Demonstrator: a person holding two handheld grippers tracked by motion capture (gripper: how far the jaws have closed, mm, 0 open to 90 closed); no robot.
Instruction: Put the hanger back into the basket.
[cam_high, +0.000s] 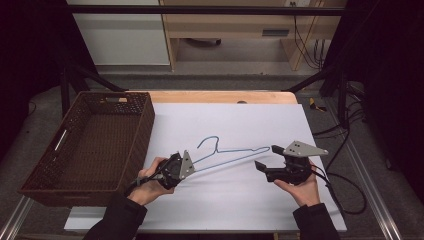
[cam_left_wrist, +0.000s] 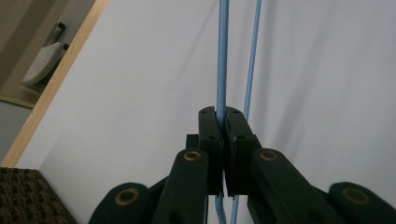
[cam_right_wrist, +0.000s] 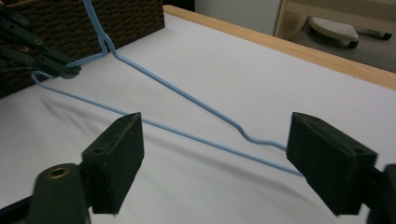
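Observation:
A light blue wire hanger (cam_high: 227, 152) lies on the white sheet (cam_high: 225, 200) at the table's middle, its hook pointing to the far side. My left gripper (cam_high: 192, 168) is shut on the hanger's left end. In the left gripper view the jaws (cam_left_wrist: 223, 116) pinch one blue wire (cam_left_wrist: 222, 56) while the second wire runs just beside them. My right gripper (cam_high: 268, 157) is open by the hanger's right end. In the right gripper view the wide-apart jaws (cam_right_wrist: 217, 140) straddle the hanger's right corner (cam_right_wrist: 261, 140), not touching it. The left gripper (cam_right_wrist: 70, 70) shows farther off there.
A dark brown woven basket (cam_high: 145, 125) stands at the left of the table, close to my left hand; its wall (cam_right_wrist: 121, 23) rises behind the hanger. The wooden table edge (cam_high: 220, 96) runs along the far side. Cables trail on the right.

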